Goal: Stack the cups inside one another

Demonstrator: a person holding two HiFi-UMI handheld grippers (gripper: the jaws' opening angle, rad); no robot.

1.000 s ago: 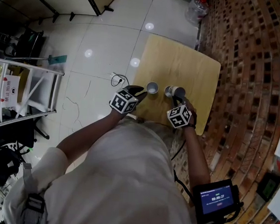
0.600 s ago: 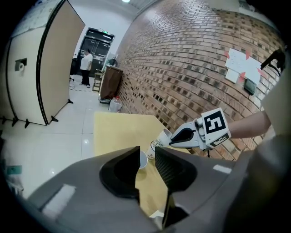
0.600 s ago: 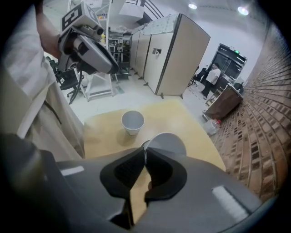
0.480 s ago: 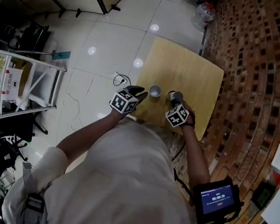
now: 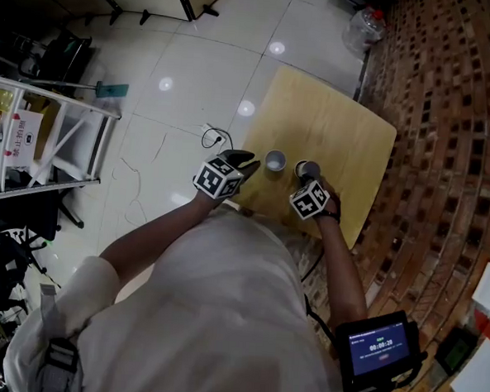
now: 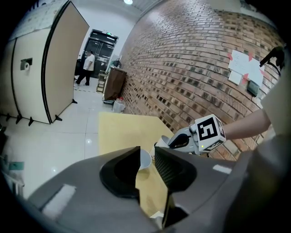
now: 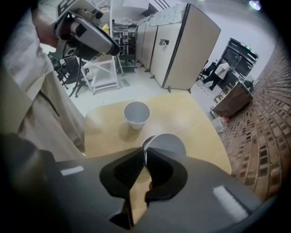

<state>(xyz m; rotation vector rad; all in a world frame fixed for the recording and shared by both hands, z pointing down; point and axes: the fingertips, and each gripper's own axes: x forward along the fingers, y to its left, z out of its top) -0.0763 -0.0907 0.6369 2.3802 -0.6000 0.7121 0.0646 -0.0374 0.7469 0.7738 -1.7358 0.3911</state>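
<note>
Cups unstacked: R gripper (image 7: 143, 151) jaws pinch rim of small white paper cup (image 7: 167, 144) beside free white cup (image 7: 136, 113); thin grip may slip, toppling both. L gripper (image 6: 147, 151) jaws half-open, empty.

Table (image 5: 340, 131): pale wood, smooth matt top. Floor (image 5: 194, 80) at 10 o'clock: glossy tile, lamp glare; wall (image 5: 448, 121) at 3 o'clock: rough brick. Standing cup (image 7: 136, 113): smooth white, slight sheen.
</note>
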